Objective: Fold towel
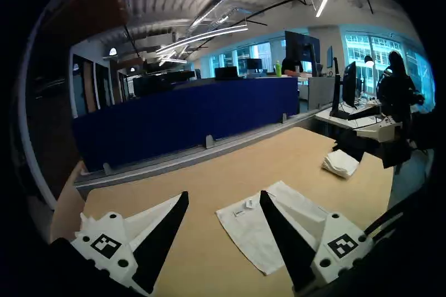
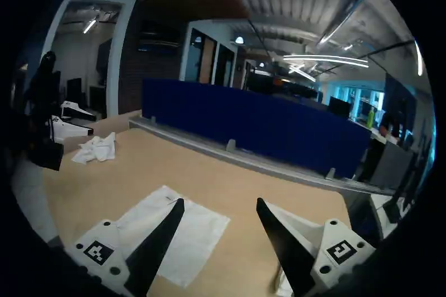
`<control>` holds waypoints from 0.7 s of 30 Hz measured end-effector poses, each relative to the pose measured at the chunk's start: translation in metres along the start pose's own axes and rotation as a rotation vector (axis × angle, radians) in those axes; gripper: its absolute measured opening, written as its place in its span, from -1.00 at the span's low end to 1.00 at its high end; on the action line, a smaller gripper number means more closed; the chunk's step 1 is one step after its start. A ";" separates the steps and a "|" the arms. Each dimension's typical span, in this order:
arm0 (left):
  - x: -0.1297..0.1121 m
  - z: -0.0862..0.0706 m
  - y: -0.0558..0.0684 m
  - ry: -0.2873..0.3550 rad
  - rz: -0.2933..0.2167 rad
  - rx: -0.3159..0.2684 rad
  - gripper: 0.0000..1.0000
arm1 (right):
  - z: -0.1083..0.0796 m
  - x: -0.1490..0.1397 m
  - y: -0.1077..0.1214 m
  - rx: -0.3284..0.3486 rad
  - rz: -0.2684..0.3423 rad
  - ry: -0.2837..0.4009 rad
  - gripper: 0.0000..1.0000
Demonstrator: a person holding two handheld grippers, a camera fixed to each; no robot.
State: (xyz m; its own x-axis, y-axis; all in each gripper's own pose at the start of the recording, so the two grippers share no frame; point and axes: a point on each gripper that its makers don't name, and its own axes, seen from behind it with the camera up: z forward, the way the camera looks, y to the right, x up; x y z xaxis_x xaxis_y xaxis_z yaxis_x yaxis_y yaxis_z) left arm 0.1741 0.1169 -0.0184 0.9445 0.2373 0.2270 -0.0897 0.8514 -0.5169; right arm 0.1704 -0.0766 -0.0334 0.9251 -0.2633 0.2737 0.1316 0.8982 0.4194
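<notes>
A thin white towel (image 1: 245, 235) lies flat on a wooden table (image 1: 234, 163), just ahead of both tools. The left gripper (image 1: 223, 194) and right gripper (image 2: 219, 200) hover above it, fingers spread and holding nothing. The cloth looks light, soft and limp, so it is probably best pinched at two neighbouring corners.

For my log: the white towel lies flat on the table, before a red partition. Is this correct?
No: the partition is blue, not red, as the left gripper view shows. The white towel does lie flat on the table.
</notes>
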 end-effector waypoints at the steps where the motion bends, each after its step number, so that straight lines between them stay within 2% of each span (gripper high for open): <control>1: -0.001 0.001 0.003 -0.005 0.006 -0.011 0.90 | 0.001 -0.001 -0.001 0.006 -0.001 -0.005 1.00; 12: -0.033 0.013 0.028 -0.061 0.036 -0.081 0.89 | 0.012 -0.026 -0.012 0.030 -0.027 -0.056 1.00; 21: -0.079 0.025 0.044 -0.124 0.053 -0.125 0.90 | 0.023 -0.069 -0.022 0.057 -0.017 -0.112 1.00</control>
State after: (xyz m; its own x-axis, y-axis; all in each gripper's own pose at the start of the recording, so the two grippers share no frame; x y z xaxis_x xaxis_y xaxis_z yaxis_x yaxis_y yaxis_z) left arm 0.0875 0.1479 -0.0384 0.8925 0.3428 0.2933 -0.0909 0.7733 -0.6274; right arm 0.0953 -0.0866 -0.0417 0.8768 -0.3186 0.3602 0.1229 0.8727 0.4725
